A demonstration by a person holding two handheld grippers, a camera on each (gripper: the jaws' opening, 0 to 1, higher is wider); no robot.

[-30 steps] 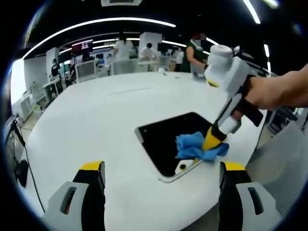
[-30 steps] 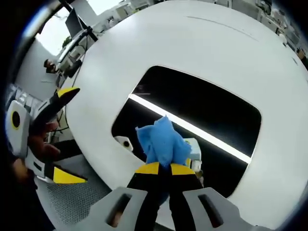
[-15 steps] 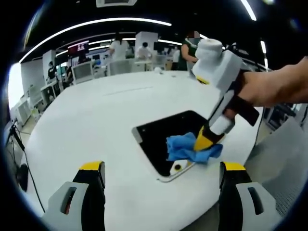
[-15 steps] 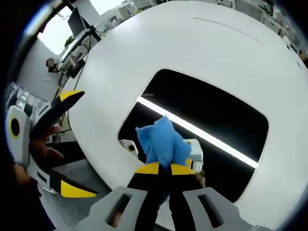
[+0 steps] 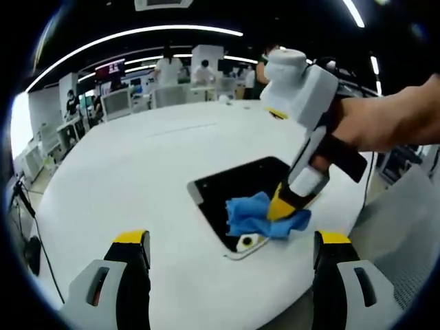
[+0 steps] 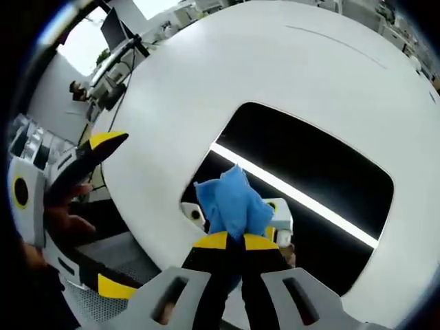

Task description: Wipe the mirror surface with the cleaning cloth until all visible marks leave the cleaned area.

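1. Since a second ago, right gripper (image 5: 283, 206) and its blue cleaning cloth (image 5: 256, 217) have slid along the mirror (image 5: 234, 196) toward its near-left corner; in the left gripper view the cloth now sits closer to the small round fitting at the mirror's edge.
2. Mirror: dark rectangular panel with rounded corners, lying flat on the white counter (image 5: 137, 179). In the right gripper view the mirror (image 6: 323, 172) reflects a bright ceiling light strip running across it.
3. Right gripper (image 6: 229, 240): fingers pinched tight together on the cleaning cloth (image 6: 230, 203), which bunches up ahead of the yellow tips and presses against the glass.
4. A hand (image 5: 395, 124) grips the right gripper's white body from the right side of the left gripper view.
5. Left gripper (image 5: 230, 244): fingers spread wide, nothing between them, held above the counter's near edge, apart from the mirror.
6. Left gripper (image 6: 82, 213) also shows at the left of the right gripper view, beyond the counter's rim, fingers parted.
7. Background: people standing among desks and screens beyond the far side of the counter.
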